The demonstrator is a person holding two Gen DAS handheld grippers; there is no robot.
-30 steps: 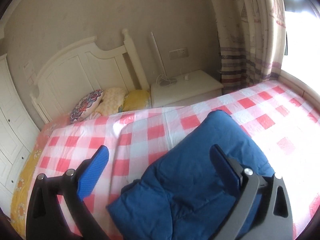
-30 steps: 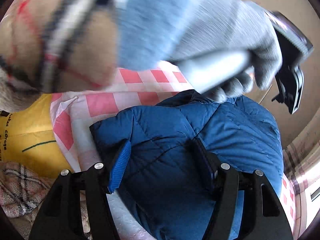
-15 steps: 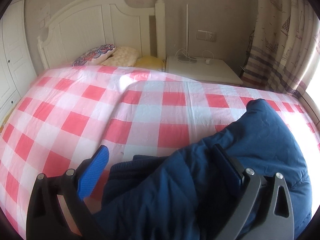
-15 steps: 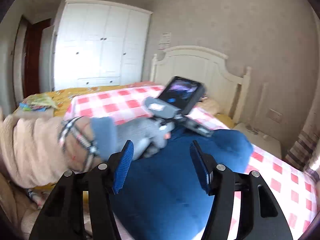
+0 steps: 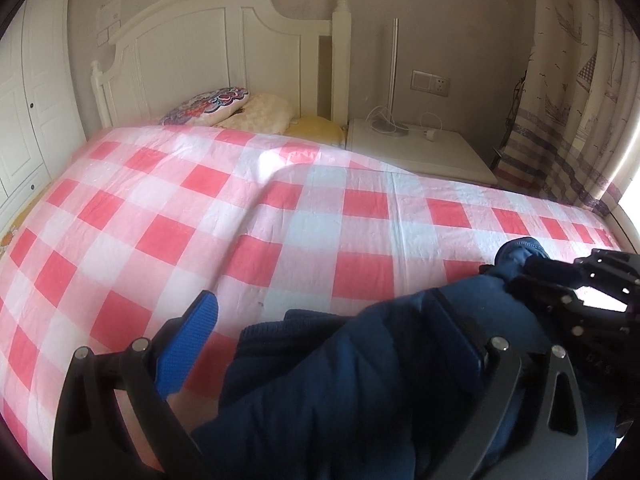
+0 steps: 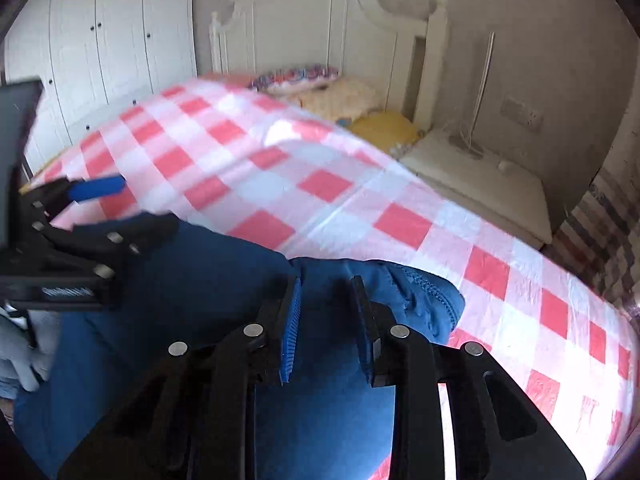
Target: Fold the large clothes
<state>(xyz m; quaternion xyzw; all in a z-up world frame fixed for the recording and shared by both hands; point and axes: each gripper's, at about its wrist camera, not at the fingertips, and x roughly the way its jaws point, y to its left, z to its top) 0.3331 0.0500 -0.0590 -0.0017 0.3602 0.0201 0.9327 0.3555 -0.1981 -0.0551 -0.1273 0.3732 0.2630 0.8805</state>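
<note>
A dark blue padded jacket (image 5: pixel 360 392) lies bunched at the near edge of a bed with a pink-and-white checked cover (image 5: pixel 248 216). My left gripper (image 5: pixel 332 332) is open, its fingers spread wide over the jacket's edge. My right gripper (image 6: pixel 326 316) has its jaws narrowed on a fold of the jacket (image 6: pixel 200 280), with blue cloth between the pads. In the left wrist view the right gripper (image 5: pixel 516 272) clamps the jacket's edge at the right. In the right wrist view the left gripper (image 6: pixel 108 204) shows at the left, open.
A white headboard (image 5: pixel 208 56) and pillows (image 5: pixel 224 108) stand at the far end. A white nightstand (image 5: pixel 420 152) with a lamp pole is to the right, then a curtain (image 5: pixel 580 80). White wardrobes (image 6: pixel 104 40) line the left wall.
My right gripper has swung down from a raised position onto the jacket and narrowed on a fold. The left gripper stays open and has shifted lower over the jacket.
</note>
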